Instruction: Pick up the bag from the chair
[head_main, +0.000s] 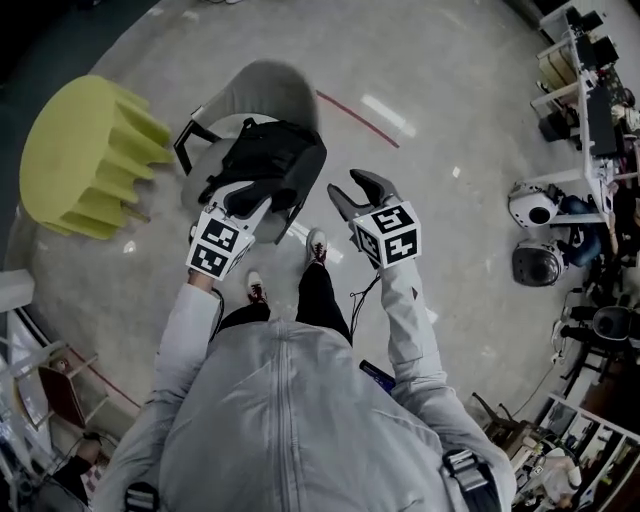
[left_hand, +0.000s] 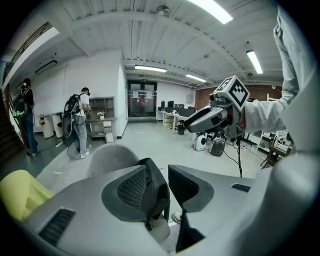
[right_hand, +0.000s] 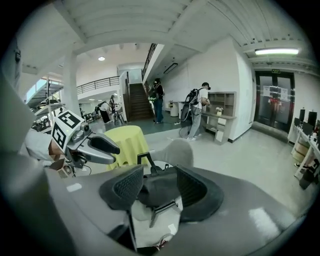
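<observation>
A black bag (head_main: 268, 158) lies on the white seat of a grey chair (head_main: 265, 85). My left gripper (head_main: 246, 203) hovers at the bag's near edge, its jaws apart and nothing pressed between them. In the left gripper view the bag (left_hand: 154, 186) shows through the gap of the left gripper (left_hand: 165, 181), beyond the pads. My right gripper (head_main: 358, 192) is open too, just right of the chair over the floor. In the right gripper view the bag (right_hand: 156, 194) and chair seat (right_hand: 150, 220) lie ahead of the right gripper (right_hand: 160, 186).
A yellow ribbed round stool (head_main: 85, 155) stands left of the chair. A red line (head_main: 355, 118) marks the floor behind it. Round white and grey machines (head_main: 530, 205) and desks crowd the right. Two people (left_hand: 77, 122) stand far off by a wall shelf.
</observation>
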